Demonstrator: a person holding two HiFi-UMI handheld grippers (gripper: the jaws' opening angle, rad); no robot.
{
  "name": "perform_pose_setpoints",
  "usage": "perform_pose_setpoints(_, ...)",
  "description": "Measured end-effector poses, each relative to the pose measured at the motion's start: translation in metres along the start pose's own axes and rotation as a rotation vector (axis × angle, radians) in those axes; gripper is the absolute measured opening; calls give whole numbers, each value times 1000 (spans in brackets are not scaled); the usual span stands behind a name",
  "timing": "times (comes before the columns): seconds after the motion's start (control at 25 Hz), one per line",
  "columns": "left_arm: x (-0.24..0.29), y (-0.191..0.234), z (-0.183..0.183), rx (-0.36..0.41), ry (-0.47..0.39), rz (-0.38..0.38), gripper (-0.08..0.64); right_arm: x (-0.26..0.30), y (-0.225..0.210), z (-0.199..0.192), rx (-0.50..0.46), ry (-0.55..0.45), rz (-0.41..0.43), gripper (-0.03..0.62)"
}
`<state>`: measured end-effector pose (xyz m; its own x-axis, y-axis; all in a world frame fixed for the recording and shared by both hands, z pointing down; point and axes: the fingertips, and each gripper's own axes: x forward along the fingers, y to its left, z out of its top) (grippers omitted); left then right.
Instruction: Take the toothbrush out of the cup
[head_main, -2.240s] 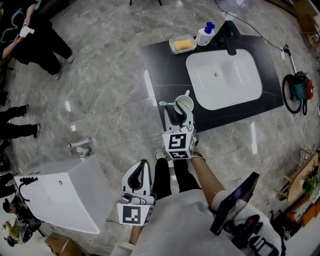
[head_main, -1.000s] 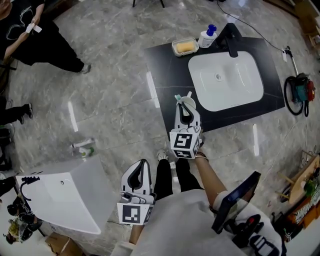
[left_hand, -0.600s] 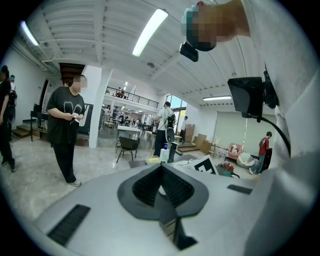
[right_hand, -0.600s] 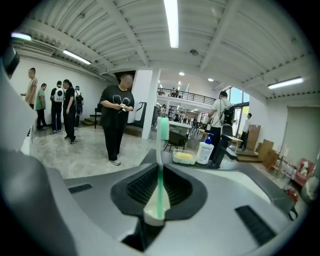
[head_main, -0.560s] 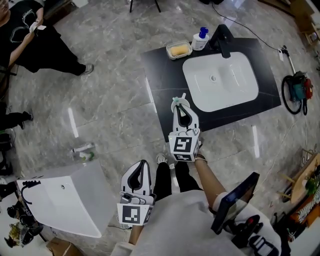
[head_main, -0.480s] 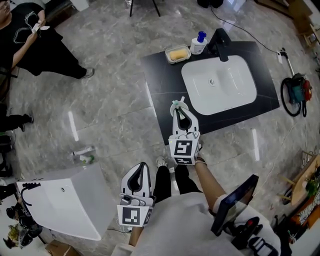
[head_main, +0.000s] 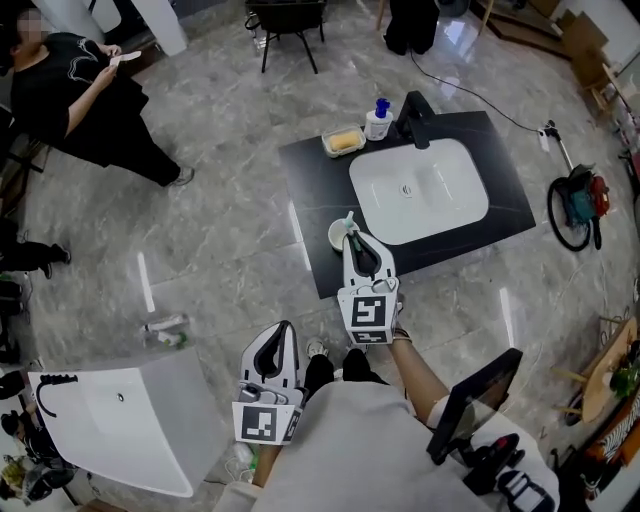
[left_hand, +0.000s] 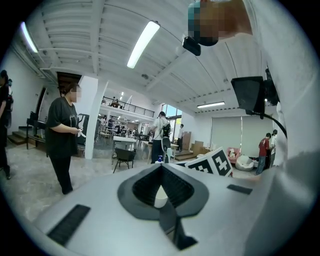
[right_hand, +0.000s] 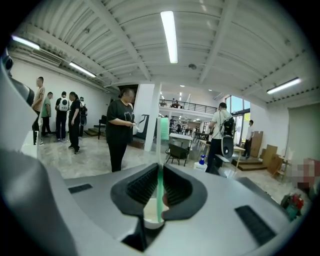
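Seen from the head view, the toothbrush (head_main: 349, 218) is almost wholly covered by the right tool (head_main: 350, 236). Only a pale sliver shows past its tips, and the cup (head_main: 337, 237) is partly hidden under them. In the right gripper view the toothbrush (right_hand: 160, 172) stands upright, its green head above the jaws and its lower end over the cup (right_hand: 151, 214). Whether that end has cleared the rim I cannot tell.

The right tool (right_hand: 160, 169) is closed on the handle, its ribbed pads pressing from both sides. The left tool (head_main: 284, 328) hangs by the person's body, well apart from the black tabletop (head_main: 310, 190). In the left gripper view the left tool (left_hand: 161, 167) has its jaws meeting at the tips, with nothing between them. The cup stands near the tabletop's front left corner, just beside the white sink (head_main: 418, 190).

About two seconds ago the brush leaned in the cup with its head out to the left. A second ago the right tool's tips lay over the cup, and now the cup's rim shows clear at their left.
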<state>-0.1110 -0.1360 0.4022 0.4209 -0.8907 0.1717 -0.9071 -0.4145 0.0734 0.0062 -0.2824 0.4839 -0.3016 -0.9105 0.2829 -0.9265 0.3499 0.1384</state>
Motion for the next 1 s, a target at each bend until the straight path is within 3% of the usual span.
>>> perform_pose_setpoints(0.44,-14,-23,24,43,-101,-35,5,-68,1,60,-25,-147,18,38)
perform_pose_setpoints(1.0,-31,-43,35,93,-140,-63,4,-117,2,72,6,-193,12,38)
